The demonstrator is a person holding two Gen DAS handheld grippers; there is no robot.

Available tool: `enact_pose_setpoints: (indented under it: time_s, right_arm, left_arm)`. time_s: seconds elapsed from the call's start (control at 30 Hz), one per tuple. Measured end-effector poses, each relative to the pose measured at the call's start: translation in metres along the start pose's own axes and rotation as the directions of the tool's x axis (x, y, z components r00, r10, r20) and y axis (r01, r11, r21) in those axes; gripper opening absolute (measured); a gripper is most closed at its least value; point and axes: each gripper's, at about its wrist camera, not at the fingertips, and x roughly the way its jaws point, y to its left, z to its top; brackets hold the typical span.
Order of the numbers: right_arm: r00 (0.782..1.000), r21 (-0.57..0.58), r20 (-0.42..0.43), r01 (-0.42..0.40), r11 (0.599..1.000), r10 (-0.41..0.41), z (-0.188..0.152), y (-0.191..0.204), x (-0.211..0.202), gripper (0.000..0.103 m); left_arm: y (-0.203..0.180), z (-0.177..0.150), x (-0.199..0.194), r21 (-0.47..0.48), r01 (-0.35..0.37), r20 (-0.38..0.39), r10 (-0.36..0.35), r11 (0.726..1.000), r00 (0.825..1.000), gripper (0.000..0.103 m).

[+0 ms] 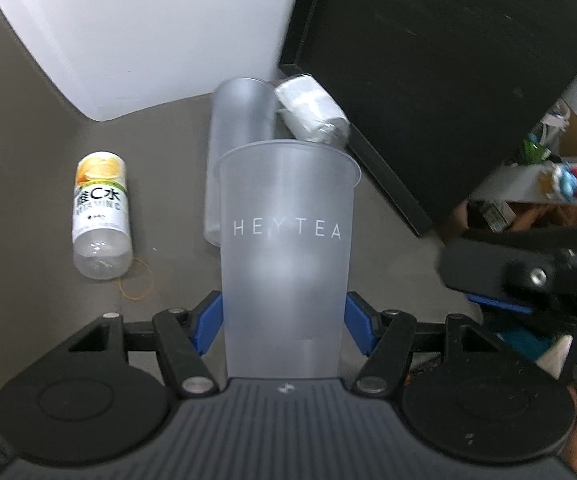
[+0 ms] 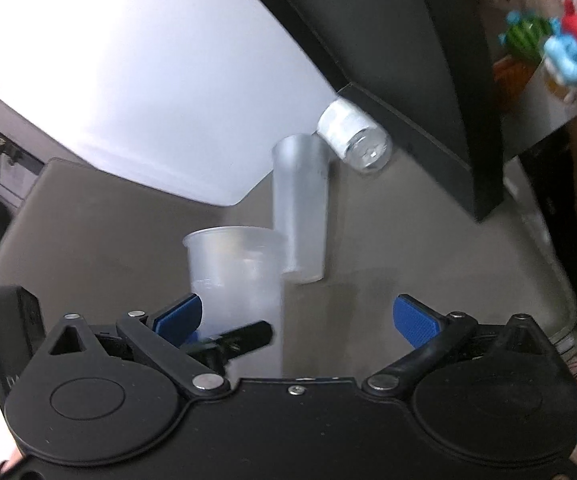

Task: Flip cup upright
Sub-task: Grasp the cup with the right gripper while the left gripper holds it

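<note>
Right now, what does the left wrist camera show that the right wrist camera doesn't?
Only the left wrist view shows the vitamin C bottle lying on the table, a rubber band beside it, and the HEYTEA lettering on the cup. Only the right wrist view shows the right gripper open and holding nothing. Both show the held cup, rim up, in the left gripper, the inverted cup behind it, and a white-wrapped bottle.

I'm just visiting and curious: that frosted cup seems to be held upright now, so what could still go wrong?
The left claw pinches the HEYTEA cup low near its base, so the tall cup may tip when set down or released. A second frosted cup stands close behind it, with a lying bottle beside it; a bump could topple either. The open right claw hovers nearby and could clip the cup.
</note>
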Motion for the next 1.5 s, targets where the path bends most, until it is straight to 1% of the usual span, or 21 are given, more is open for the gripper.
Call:
enact_pose_setpoints:
  time_s: [0.13,0.3,0.43,0.57,0.73,0.8,0.93,1.0,1.13,1.17,1.2,1.23,1.27,1.37,1.5]
  right_arm:
    - [1.0,-0.005,-0.009,-0.027,1.0,0.027,-0.003,0.004,0.0,0.103]
    - [0.999,0.022,-0.011,-0.041,0.999,0.042,-0.003,0.002,-0.003,0.103]
    - [0.997,0.033,-0.013,-0.07,0.997,0.07,-0.003,0.001,-0.005,0.103]
    - [0.996,0.04,-0.017,-0.092,0.995,0.093,-0.002,0.001,-0.007,0.103]
    - [0.984,0.06,-0.036,-0.17,0.984,0.172,-0.001,0.003,-0.009,0.103]
    - [0.978,0.08,-0.039,-0.201,0.976,0.204,0.0,0.003,-0.012,0.103]
    - [0.97,0.111,-0.042,-0.234,0.966,0.24,0.001,-0.001,-0.013,0.103]
    - [0.967,0.118,-0.044,-0.243,0.963,0.249,0.002,-0.001,-0.013,0.103]
    - [0.965,0.114,-0.037,-0.254,0.96,0.26,0.004,-0.001,-0.016,0.103]
    - [0.965,0.107,-0.037,-0.253,0.962,0.258,0.004,-0.001,-0.016,0.098]
    - [0.966,0.097,-0.043,-0.249,0.964,0.254,0.004,-0.001,-0.015,0.086]
    - [0.965,0.092,-0.051,-0.251,0.964,0.257,0.004,0.0,-0.014,0.079]
    - [0.964,0.095,-0.06,-0.254,0.963,0.26,0.004,-0.001,-0.013,0.076]
    - [0.963,0.1,-0.062,-0.255,0.962,0.262,0.003,-0.002,-0.013,0.074]
    - [0.967,0.068,-0.055,-0.244,0.968,0.247,0.003,0.001,-0.015,0.073]
  left_arm:
    - [-0.008,-0.006,-0.008,0.023,0.025,0.004,-0.025,0.999,1.0,0.064]
    - [-0.012,-0.01,-0.019,0.029,0.054,0.001,-0.054,0.998,0.999,0.064]
    - [-0.016,-0.012,-0.03,0.044,0.078,0.012,-0.078,0.996,0.997,0.064]
    - [-0.019,-0.015,-0.041,0.05,0.125,0.011,-0.126,0.991,0.992,0.064]
    - [-0.027,-0.019,-0.052,0.085,0.174,0.011,-0.176,0.981,0.984,0.064]
    - [-0.029,-0.021,-0.056,0.112,0.18,0.019,-0.183,0.977,0.983,0.064]
    - [-0.033,-0.025,-0.063,0.166,0.213,0.014,-0.218,0.963,0.976,0.064]
    - [-0.036,-0.027,-0.066,0.193,0.214,0.01,-0.22,0.958,0.975,0.064]
    - [-0.035,-0.03,-0.067,0.201,0.216,0.013,-0.223,0.955,0.975,0.064]
    - [-0.034,-0.03,-0.067,0.203,0.216,0.014,-0.224,0.955,0.975,0.064]
    - [-0.034,-0.03,-0.067,0.204,0.218,0.014,-0.225,0.955,0.974,0.064]
    - [-0.034,-0.03,-0.068,0.205,0.219,0.015,-0.227,0.954,0.974,0.065]
    - [-0.035,-0.03,-0.068,0.208,0.218,0.014,-0.225,0.954,0.974,0.065]
    - [-0.033,-0.03,-0.068,0.215,0.223,0.013,-0.231,0.951,0.973,0.065]
    - [-0.03,-0.029,-0.065,0.215,0.232,0.008,-0.239,0.949,0.971,0.066]
